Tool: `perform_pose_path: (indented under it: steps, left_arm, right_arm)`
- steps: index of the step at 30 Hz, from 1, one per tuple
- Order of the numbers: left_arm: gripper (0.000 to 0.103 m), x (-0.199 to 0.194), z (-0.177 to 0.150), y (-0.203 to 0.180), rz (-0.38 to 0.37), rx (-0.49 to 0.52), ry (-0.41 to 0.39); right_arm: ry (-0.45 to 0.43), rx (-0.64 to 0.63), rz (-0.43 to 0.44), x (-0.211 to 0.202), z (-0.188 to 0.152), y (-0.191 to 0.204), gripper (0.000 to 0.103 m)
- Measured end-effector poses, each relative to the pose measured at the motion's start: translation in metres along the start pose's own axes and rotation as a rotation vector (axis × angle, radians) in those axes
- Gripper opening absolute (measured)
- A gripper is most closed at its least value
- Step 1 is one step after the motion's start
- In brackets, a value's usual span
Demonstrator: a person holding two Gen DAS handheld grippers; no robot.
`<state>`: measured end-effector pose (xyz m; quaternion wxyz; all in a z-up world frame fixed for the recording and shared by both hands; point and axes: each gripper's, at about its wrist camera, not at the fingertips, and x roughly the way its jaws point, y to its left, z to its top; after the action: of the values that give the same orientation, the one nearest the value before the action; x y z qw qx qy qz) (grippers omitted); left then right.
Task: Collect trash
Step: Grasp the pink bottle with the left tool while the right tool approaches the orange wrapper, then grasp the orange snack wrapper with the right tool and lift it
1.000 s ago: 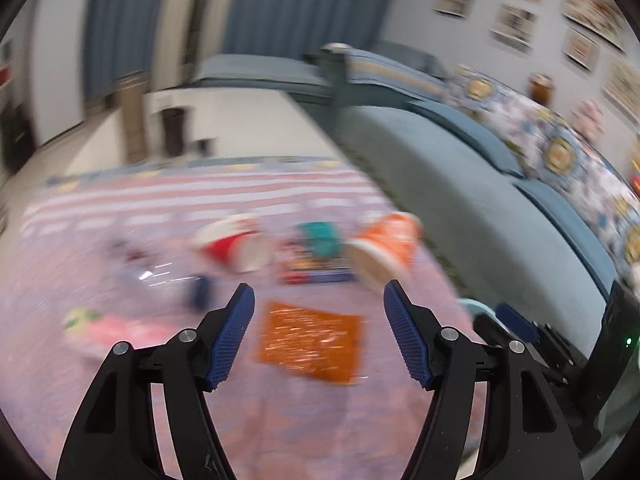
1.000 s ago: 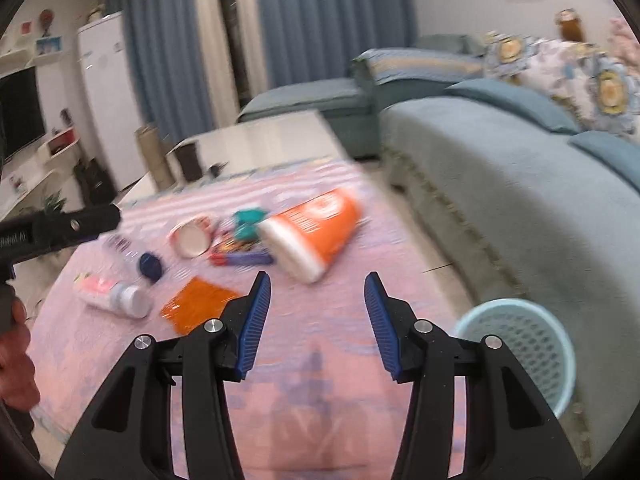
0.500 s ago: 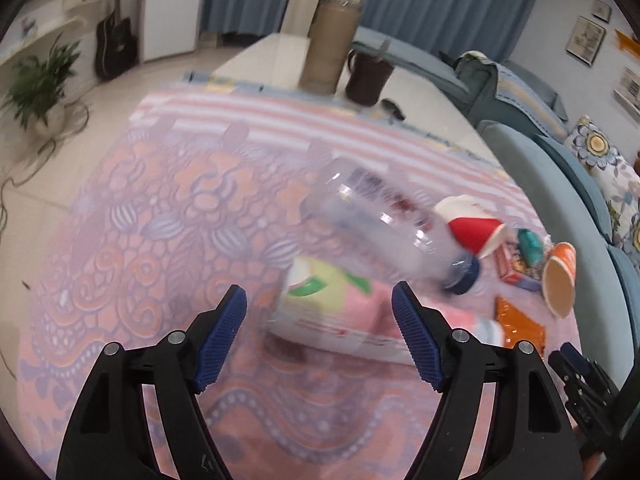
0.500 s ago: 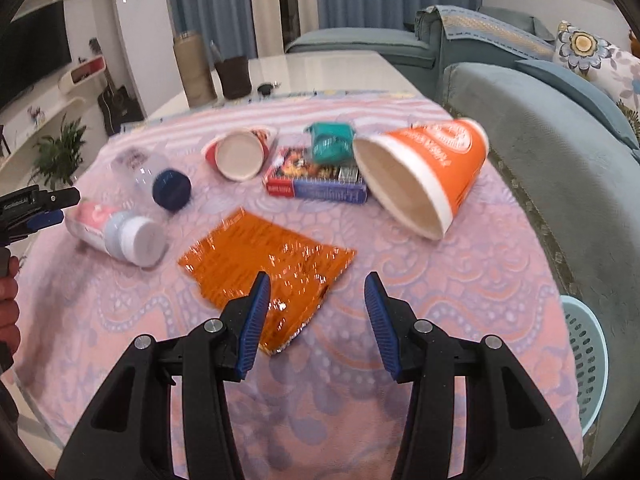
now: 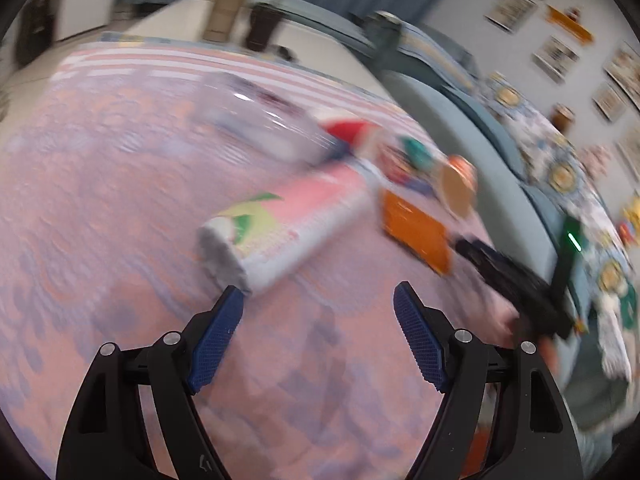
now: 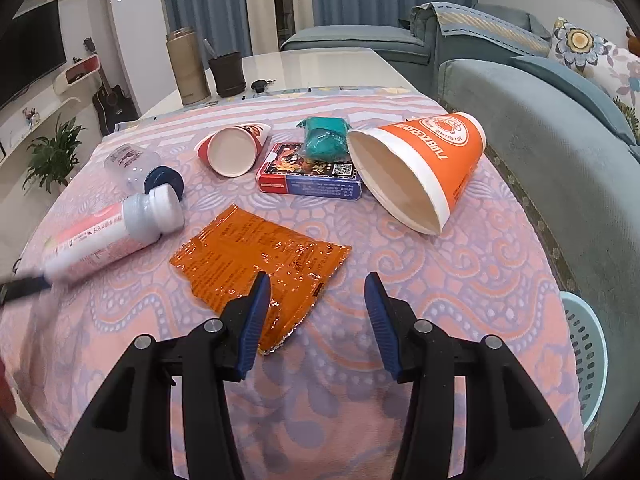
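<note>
Pink-clothed bench point(image 6: 460, 280) is facing us as we are hovering the released right claw point(image 6: 316, 300) over the light, crinkly, slippery orange wrapper point(image 6: 256, 256), best pinched at its near edge.

Left wrist view is motion-blurred; the basket point(image 6: 585, 354) is cut off at the right edge.

Trash on pink cloth, right wrist view: orange wrapper point(image 6: 260, 258) flat, centre; pink bottle point(image 6: 116, 232) on its side, left; clear bottle point(image 6: 138, 166) upper left; red cup point(image 6: 234, 148), orange cup point(image 6: 424, 168) tipped over; card box point(image 6: 310, 174) under teal wad point(image 6: 326, 142).
</note>
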<state>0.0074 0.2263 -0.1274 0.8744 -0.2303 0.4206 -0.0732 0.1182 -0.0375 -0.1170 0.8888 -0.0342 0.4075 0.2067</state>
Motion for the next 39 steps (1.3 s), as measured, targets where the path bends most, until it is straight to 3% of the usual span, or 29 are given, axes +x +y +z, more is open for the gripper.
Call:
perform_pose_path:
  steps: [4,6,10,14,18,21,27,30,32,39]
  left_arm:
    - [0.075,-0.013,-0.017,-0.035,-0.028,0.126,0.009]
    - [0.075,-0.02,-0.013,-0.036,-0.009,0.135,-0.014]
    - [0.078,-0.01,0.018,-0.037,0.132,0.194,-0.038]
    - [0.079,0.031,0.044,-0.033,0.263,0.275,0.039]
    - [0.076,0.057,0.051,-0.026,0.238,0.303,0.141]
    - [0.065,0.076,0.052,-0.026,0.282,0.313,0.186]
    - [0.051,0.079,0.053,-0.033,0.274,0.263,0.167]
    - [0.049,0.08,0.045,-0.04,0.263,0.214,0.136]
    - [0.048,0.078,0.04,-0.042,0.244,0.178,0.119]
    - [0.046,0.069,0.034,-0.054,0.192,0.146,0.063]
  right_arm:
    - [0.005,0.007,0.011,0.0,0.0,-0.002,0.046]
    - [0.024,-0.013,0.029,0.003,0.002,0.001,0.046]
    - [0.044,-0.095,0.047,0.004,0.005,0.016,0.062]
    - [0.069,-0.192,0.066,0.007,0.006,0.038,0.064]
    - [0.092,-0.245,0.076,0.013,0.004,0.053,0.067]
    - [0.119,-0.253,0.069,0.023,0.004,0.061,0.067]
    - [0.14,-0.242,0.011,0.035,0.005,0.063,0.07]
    - [0.142,-0.221,0.009,0.037,0.007,0.061,0.07]
    - [0.141,-0.211,0.011,0.037,0.007,0.059,0.067]
    - [0.137,-0.122,0.081,0.032,0.013,0.048,0.015]
